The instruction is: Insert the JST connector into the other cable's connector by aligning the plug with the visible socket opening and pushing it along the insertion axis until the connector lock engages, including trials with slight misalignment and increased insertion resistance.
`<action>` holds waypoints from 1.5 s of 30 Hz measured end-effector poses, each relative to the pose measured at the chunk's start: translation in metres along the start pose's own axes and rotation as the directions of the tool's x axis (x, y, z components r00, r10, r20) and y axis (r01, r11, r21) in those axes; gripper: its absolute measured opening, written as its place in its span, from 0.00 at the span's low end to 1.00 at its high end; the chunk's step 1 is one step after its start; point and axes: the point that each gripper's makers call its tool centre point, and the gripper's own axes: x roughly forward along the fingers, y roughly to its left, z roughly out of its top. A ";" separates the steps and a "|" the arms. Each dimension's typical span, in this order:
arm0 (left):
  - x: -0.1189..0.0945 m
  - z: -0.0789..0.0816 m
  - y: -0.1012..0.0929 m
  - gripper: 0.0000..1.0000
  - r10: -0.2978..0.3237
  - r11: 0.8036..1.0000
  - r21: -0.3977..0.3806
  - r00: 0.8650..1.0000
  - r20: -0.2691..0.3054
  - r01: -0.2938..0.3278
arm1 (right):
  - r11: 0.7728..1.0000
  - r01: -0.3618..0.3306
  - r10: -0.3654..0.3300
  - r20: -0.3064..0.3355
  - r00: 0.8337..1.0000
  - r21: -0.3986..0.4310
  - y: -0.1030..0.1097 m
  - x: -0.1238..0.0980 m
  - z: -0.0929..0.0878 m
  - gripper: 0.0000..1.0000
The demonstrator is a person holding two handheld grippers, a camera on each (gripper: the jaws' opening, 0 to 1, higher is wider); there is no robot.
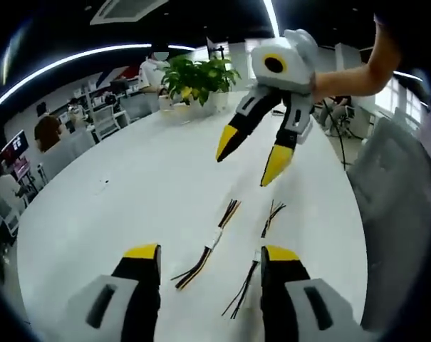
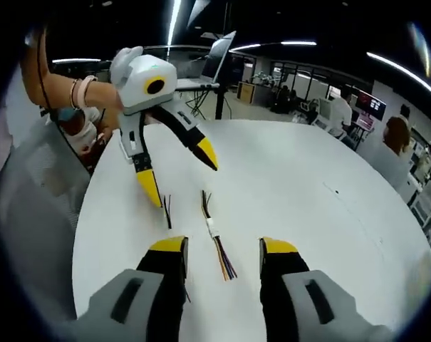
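While both cables lie untouched on the round white table [image 1: 130,185], the step in hand looks like the approach; the left gripper [image 1: 209,258] and right gripper [image 2: 222,248] hang over them with jaws spread, empty. The two short wire cables [image 1: 204,249] [image 1: 254,267], each with a white connector [image 2: 213,228], lie side by side, apart; next, each needs a grasp near its connector. Beyond are a potted plant [image 1: 197,75], office desks and ceiling strip lights.

Yellow-tipped black gripper [image 1: 209,262] jaws, white table [image 1: 130,185], multicoloured cables [image 1: 206,246]
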 end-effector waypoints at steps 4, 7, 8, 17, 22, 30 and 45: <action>-0.008 0.004 -0.006 0.65 0.022 1.000 -0.023 1.000 0.007 -0.022 | 0.998 0.023 -0.024 0.014 1.000 0.058 -0.002 -0.005 0.003 0.40; -0.015 0.007 -0.011 0.67 0.046 0.999 -0.023 0.999 0.007 -0.046 | 0.996 0.030 -0.032 0.025 0.999 0.089 0.003 -0.012 0.006 0.45; -0.016 0.008 -0.011 0.67 0.058 0.998 -0.004 0.998 0.006 -0.058 | 0.995 0.031 -0.034 0.025 0.999 0.096 0.005 -0.014 0.006 0.47; -0.025 0.009 -0.023 0.76 0.083 0.995 -0.062 0.997 -0.010 -0.083 | 0.982 0.043 -0.043 -0.006 0.999 0.186 0.029 -0.023 -0.004 0.50; -0.032 0.001 -0.012 0.83 0.181 0.978 -0.101 0.982 -0.046 -0.185 | 0.971 0.064 -0.062 -0.013 0.998 0.229 0.035 -0.029 -0.007 0.52; -0.044 0.002 -0.023 0.91 0.190 0.967 -0.171 0.982 -0.009 -0.189 | 0.960 0.072 -0.072 -0.009 0.997 0.272 0.048 -0.039 -0.007 0.57; -0.063 -0.008 -0.058 0.90 0.161 0.955 -0.246 0.986 -0.043 -0.166 | 0.935 0.073 -0.072 -0.016 0.997 0.347 0.083 -0.048 -0.014 0.65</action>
